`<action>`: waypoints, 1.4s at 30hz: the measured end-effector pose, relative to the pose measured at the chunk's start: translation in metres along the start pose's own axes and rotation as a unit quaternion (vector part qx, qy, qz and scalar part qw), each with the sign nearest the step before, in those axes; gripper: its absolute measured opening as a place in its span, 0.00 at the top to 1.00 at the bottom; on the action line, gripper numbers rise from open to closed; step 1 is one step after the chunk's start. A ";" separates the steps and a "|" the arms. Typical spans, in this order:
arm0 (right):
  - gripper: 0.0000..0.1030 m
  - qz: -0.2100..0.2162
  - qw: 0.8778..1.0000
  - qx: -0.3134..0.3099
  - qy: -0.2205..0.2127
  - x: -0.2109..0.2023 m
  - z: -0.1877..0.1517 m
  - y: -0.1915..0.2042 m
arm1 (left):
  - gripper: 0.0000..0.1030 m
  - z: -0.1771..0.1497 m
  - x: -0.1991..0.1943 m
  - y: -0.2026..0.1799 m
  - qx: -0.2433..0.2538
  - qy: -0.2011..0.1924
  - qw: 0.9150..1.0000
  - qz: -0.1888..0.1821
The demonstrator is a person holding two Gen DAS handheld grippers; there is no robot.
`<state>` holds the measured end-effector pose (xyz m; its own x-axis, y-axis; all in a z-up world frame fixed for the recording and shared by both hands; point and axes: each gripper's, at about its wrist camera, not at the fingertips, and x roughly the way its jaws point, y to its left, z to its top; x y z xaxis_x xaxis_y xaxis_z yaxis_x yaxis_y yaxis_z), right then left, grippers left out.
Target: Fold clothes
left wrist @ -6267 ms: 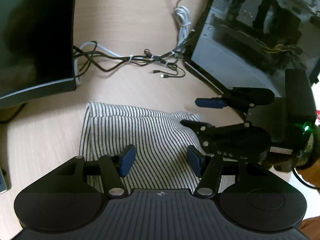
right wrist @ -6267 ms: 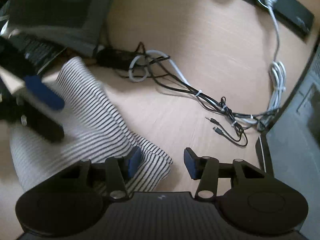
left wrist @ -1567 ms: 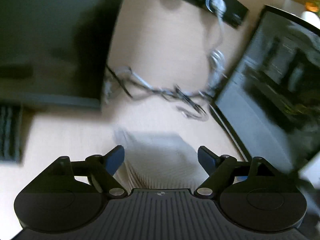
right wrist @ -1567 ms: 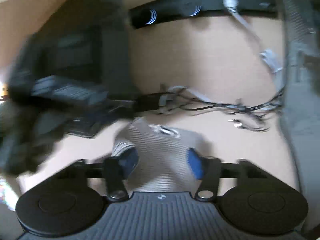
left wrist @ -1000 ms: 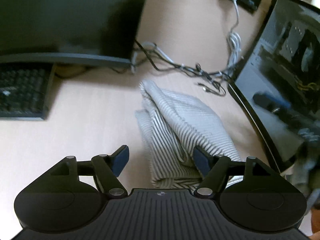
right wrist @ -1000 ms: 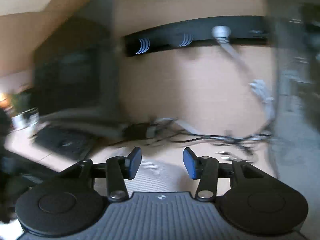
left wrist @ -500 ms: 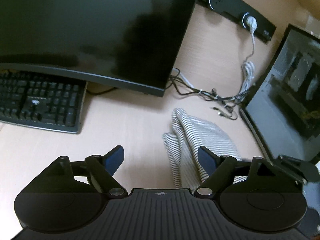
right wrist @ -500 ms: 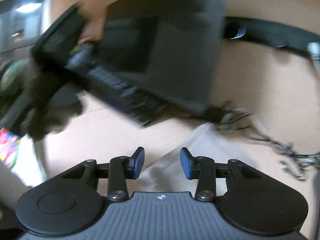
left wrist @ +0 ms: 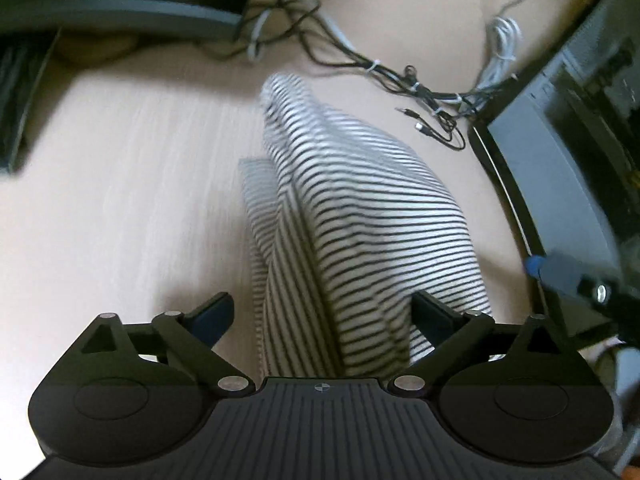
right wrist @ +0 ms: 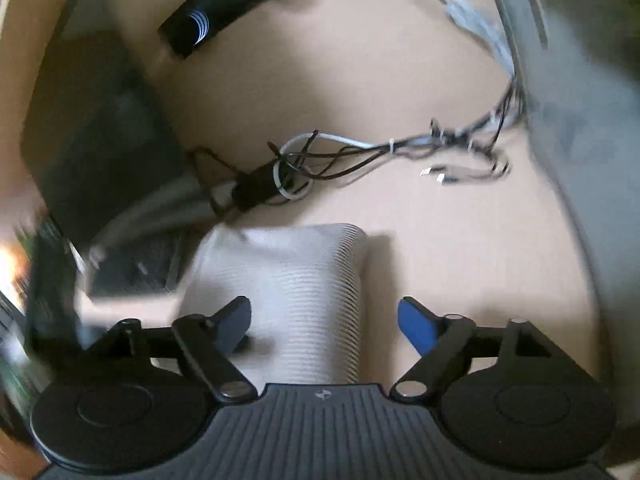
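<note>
my left gripper (left wrist: 322,316) hangs above the near end of the striped garment (left wrist: 360,216), jaws wide apart with the cloth running up between them and neither pad touching it. the garment lies bunched into a long, humped roll on the pale wooden counter (left wrist: 120,200), its far tip pointing toward the tangle of cables (left wrist: 400,76) near the back edge of the counter. a thinner folded layer shows along the roll's left side, flat on the wood. the monitor base (left wrist: 120,12) sits at the back left, a keyboard edge (left wrist: 16,92) at the far left, and the computer case (left wrist: 568,152) stands along the right edge, just beside the cloth. from the left wrist view, the right gripper (left wrist: 568,276) shows blurred at the right edge, near the case. through the right wrist view, my right gripper (right wrist: 324,320) also has its jaws spread apart, clamped on nothing, with the striped garment (right wrist: 296,280) lying below and between them. this view is smeared, but the cables (right wrist: 360,152) lie beyond the cloth and a black power strip (right wrist: 224,12) rests at the far edge of the counter (right wrist: 460,260).
</note>
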<state>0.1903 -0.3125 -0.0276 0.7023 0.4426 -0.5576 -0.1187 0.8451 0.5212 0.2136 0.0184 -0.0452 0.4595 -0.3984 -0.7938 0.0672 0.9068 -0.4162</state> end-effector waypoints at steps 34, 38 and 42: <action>0.28 0.147 0.968 -0.148 0.138 0.168 -0.012 0.164 | 0.35 -0.031 -0.149 0.164 -0.108 -0.161 0.980 0.030; 0.25 0.107 0.968 -0.222 0.055 0.125 -0.015 0.175 | 0.39 -0.007 -0.180 0.168 -0.076 -0.209 0.974 0.035; 0.56 0.130 0.952 -0.276 0.012 0.089 -0.041 0.201 | 0.47 0.029 -0.172 0.169 -0.046 -0.216 0.975 0.009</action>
<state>0.2005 -0.0906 0.0013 0.5837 0.6589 -0.4746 -0.6416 0.7324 0.2278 0.1713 0.2445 0.0337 0.7919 -0.2689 -0.5482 -0.0153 0.8888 -0.4581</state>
